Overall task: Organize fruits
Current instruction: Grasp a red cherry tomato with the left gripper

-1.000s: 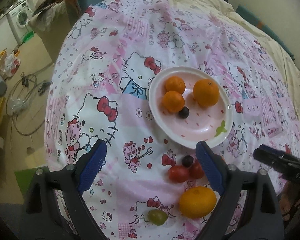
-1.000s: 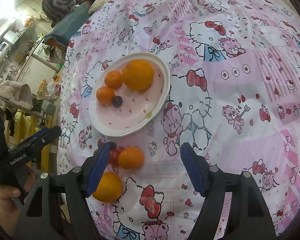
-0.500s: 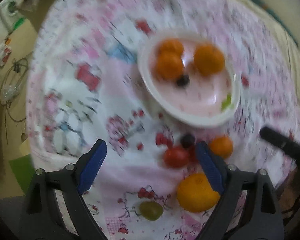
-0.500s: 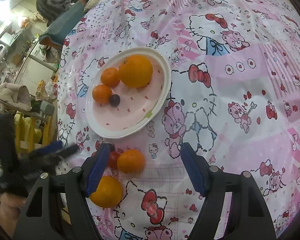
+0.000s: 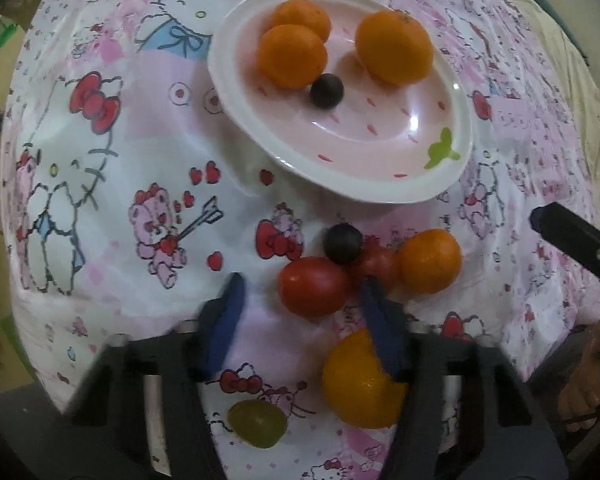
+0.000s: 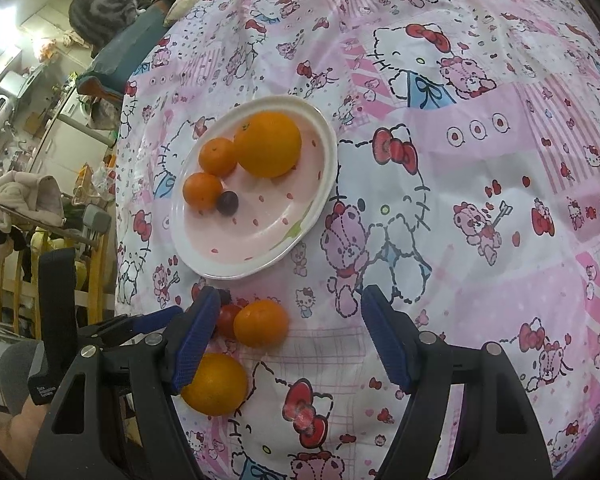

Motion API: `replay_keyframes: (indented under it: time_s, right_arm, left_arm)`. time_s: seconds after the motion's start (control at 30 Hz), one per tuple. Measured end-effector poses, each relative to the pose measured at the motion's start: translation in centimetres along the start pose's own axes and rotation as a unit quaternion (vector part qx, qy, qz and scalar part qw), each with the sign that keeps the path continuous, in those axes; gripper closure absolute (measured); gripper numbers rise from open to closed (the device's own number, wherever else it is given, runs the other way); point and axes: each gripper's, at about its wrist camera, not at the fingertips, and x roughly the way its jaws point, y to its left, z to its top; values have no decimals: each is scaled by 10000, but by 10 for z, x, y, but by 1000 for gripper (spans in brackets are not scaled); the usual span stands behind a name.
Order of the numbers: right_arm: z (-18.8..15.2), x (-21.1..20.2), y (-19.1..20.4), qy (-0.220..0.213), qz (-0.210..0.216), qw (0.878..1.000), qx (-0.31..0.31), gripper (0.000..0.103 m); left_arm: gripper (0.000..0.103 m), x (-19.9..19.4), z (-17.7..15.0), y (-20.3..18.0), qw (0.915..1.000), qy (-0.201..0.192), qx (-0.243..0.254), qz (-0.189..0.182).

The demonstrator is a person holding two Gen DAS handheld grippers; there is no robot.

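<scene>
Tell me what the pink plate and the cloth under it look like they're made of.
The plate looks like glossy plastic or melamine: sharp white light glints on a smooth printed surface, though glazed ceramic can't be ruled out. The cloth looks like thin printed fabric with a slight sheen; it wrinkles and puckers around the plate.

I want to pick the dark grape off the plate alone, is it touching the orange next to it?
Touching. The left wrist view shows the grape pressed against the lower edge of the near orange, with no plate visible between them.
</scene>
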Motion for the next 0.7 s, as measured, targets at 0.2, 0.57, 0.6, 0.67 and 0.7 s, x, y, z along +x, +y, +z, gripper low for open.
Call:
replay_keyframes:
  time_s: [0.2,0.57,0.6,0.67,0.7]
  right_arm:
    - [-2,4,2,61,-56,10000,-47,27]
    - [-10,37,8,621,295,9976,28,30]
    - [-11,42,11,679,306,9972,-21,32]
    - [-13,49,16,774,321,9964,-132,39]
    - [-14,51,18,806,313,9961,-183,39]
  left_arm:
    - [71,-1,-1,-1,9999,72,8,-110]
    - [72,-39,-2,19,9985,-460,-273,59]
    - [72,-42,-2,21,9983,-491,-313,55]
    - [72,-46,-2,25,9978,-551,-366,49]
    - [72,-48,-3,26,9976,-577,-380,41]
